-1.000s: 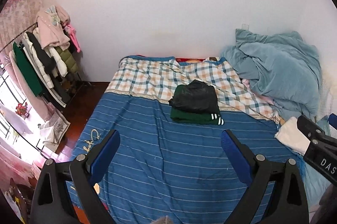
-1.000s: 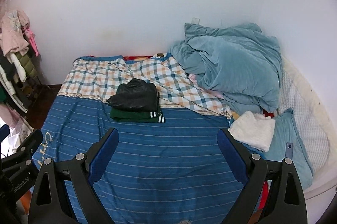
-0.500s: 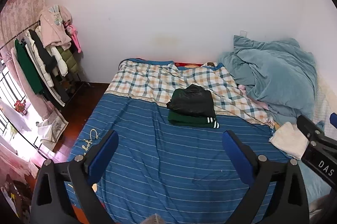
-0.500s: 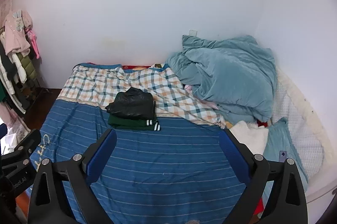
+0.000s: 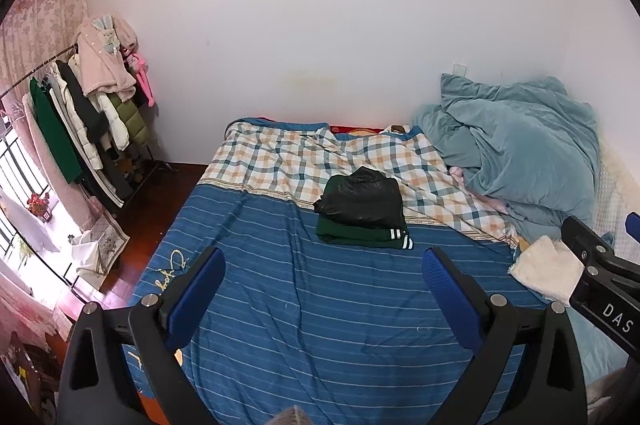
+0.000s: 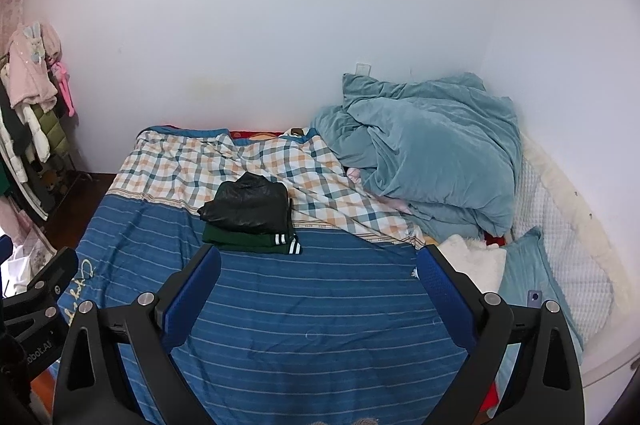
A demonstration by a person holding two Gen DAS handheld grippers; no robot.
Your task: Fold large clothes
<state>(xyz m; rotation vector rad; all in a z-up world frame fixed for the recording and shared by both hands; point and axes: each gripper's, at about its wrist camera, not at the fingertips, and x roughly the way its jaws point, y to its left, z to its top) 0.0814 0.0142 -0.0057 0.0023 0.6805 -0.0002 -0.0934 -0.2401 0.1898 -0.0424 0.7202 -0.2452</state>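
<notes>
Black and green folded clothes sit mid-bed, straight ahead of both our tools. The left tool and right tool gape wide, holding nothing; neither looks nearer.

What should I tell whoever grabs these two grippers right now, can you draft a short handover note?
Left gripper: open, empty, held above the blue striped bedsheet.
Right gripper: open, empty, beside the left one over the same sheet.
Done: a folded black jacket sits on a folded green garment, stacked mid-bed at the edge of the plaid blanket.
Nearby: a white fluffy item lies on the bed's right side, below the heaped teal duvet. Clothes hang on a rack to the left.
Left: probably fetch the next large garment; nothing is laid out for folding.
</notes>
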